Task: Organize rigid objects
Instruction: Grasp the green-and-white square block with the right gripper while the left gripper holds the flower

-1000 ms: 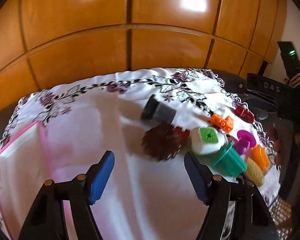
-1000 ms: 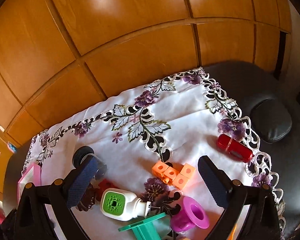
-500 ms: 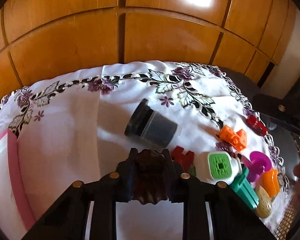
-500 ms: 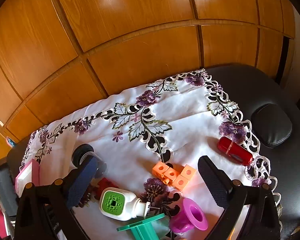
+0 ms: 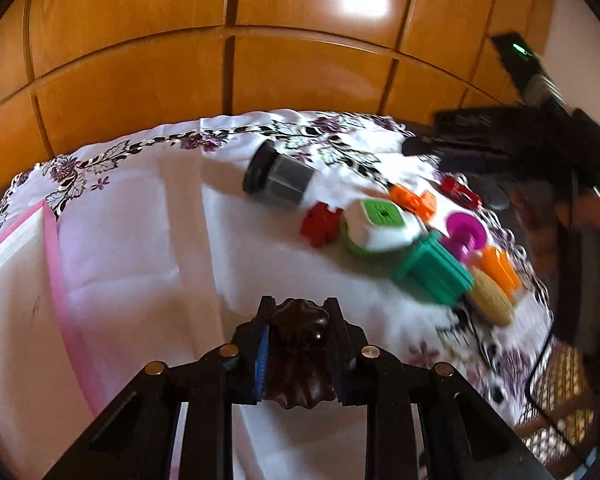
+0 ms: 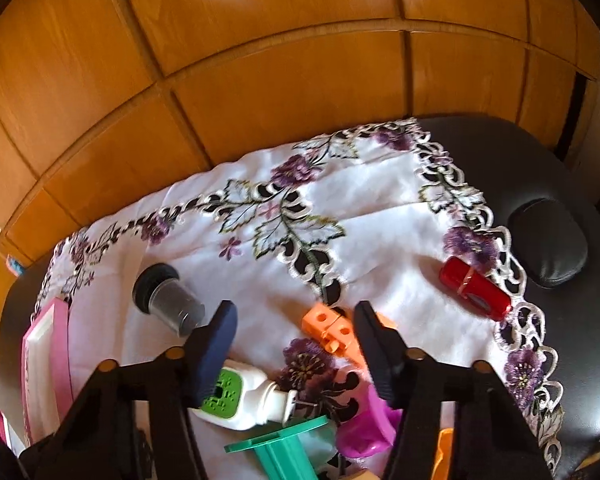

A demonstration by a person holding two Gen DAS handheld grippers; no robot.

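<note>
My left gripper (image 5: 300, 344) was pressed tight on the brown scalloped piece (image 5: 300, 360), its pads clamped on both sides, and it hung over the white cloth (image 5: 140, 240). A pink-rimmed tray (image 5: 54, 264) lay on the cloth to the left of it.

My right gripper (image 6: 294, 344) was closing, with the jaws still apart and nothing pinched. The orange blocks (image 6: 331, 330) lay between the fingertips on the cloth below, and I could not tell whether the pads touched them.

The rest lay in a loose cluster on the cloth's right side. A dark cup (image 5: 278, 178) lay on its side, farthest back. Nearer came a red block (image 5: 319, 222), a white bottle with a green cap (image 5: 379, 226), a teal piece (image 5: 435, 270), a magenta spool (image 5: 465, 236) and a yellow oval (image 5: 491, 300) — all close together, some touching. A red cylinder (image 6: 473, 294) lay apart near the lace edge, close to a black pad (image 6: 547, 244). Behind everything stood wooden panels (image 6: 280, 80).
</note>
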